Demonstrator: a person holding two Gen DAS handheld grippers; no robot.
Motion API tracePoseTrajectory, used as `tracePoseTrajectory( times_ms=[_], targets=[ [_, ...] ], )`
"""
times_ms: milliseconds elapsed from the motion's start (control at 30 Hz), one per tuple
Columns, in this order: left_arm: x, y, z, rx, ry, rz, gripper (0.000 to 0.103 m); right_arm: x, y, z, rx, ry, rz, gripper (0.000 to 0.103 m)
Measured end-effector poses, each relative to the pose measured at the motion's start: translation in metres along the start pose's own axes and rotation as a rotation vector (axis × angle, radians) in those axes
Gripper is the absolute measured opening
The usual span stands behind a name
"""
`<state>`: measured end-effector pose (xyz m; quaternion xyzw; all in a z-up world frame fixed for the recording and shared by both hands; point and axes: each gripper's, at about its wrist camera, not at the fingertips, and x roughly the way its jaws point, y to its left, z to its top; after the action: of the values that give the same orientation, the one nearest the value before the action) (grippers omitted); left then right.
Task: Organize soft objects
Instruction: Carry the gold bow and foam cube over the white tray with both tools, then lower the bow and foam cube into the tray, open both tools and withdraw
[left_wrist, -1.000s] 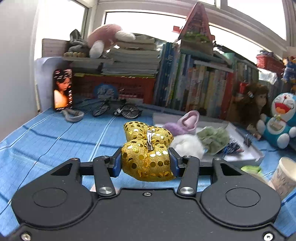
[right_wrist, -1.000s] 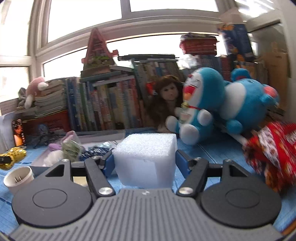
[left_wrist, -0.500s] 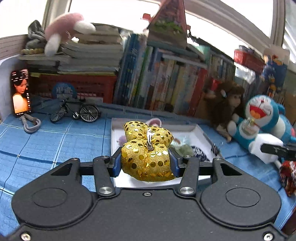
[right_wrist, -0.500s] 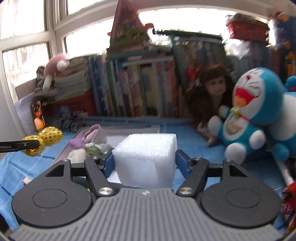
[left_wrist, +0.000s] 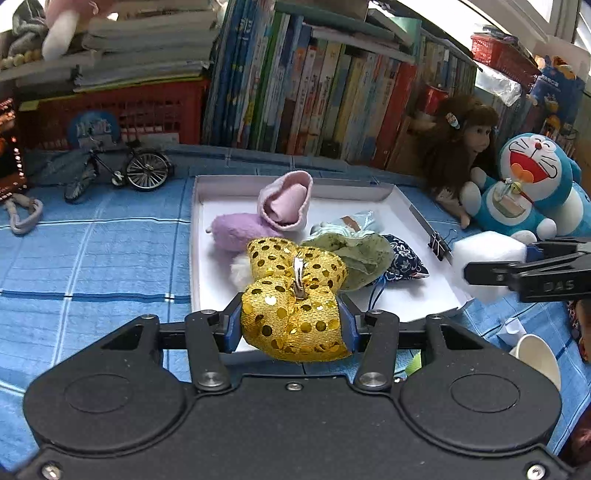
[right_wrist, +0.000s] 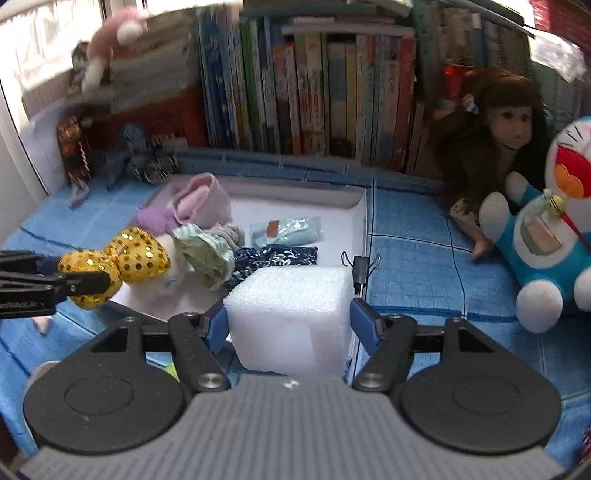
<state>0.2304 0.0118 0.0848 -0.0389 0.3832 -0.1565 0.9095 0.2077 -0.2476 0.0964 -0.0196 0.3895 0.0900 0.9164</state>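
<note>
My left gripper (left_wrist: 291, 320) is shut on a gold sequinned bow (left_wrist: 295, 295), held over the near edge of a white tray (left_wrist: 258, 194). The right wrist view shows that same bow (right_wrist: 136, 254) at the left. My right gripper (right_wrist: 289, 321) is shut on a white foam cube (right_wrist: 291, 314), held over the tray's (right_wrist: 295, 194) near right corner; the cube (left_wrist: 487, 254) also shows at the right of the left wrist view. In the tray lie a pink and purple sock bundle (left_wrist: 273, 214), a green cloth piece (left_wrist: 354, 251) and a dark blue patterned pouch (left_wrist: 404, 262).
A blue checked cloth (left_wrist: 92, 251) covers the table. Books (left_wrist: 314, 81) line the back. A doll (left_wrist: 458, 147) and a blue cat plush (left_wrist: 532, 184) sit at the right. A toy bicycle (left_wrist: 125, 170) stands at the back left. A paper cup (left_wrist: 535, 358) stands near right. A binder clip (left_wrist: 437, 242) grips the tray's rim.
Both grippers have swung toward the tray and tilted down, each still holding its object. The tray now fills the middle of both views, and the grippers see each other.
</note>
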Motion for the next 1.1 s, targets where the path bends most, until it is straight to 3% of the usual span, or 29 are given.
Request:
tracePoseTrajectory(
  times_ms=[433, 1100],
  targets=[
    [0.038, 0.006, 0.01, -0.016, 0.026, 0.018, 0.049, 0.051, 0.019, 0.018, 0.0, 0.118, 0.003, 0.07],
    [0.062, 0.003, 0.015, 0.026, 0.008, 0.062, 0.053, 0.083, 0.018, 0.029, 0.069, 0.127, -0.018, 0.066]
  ],
)
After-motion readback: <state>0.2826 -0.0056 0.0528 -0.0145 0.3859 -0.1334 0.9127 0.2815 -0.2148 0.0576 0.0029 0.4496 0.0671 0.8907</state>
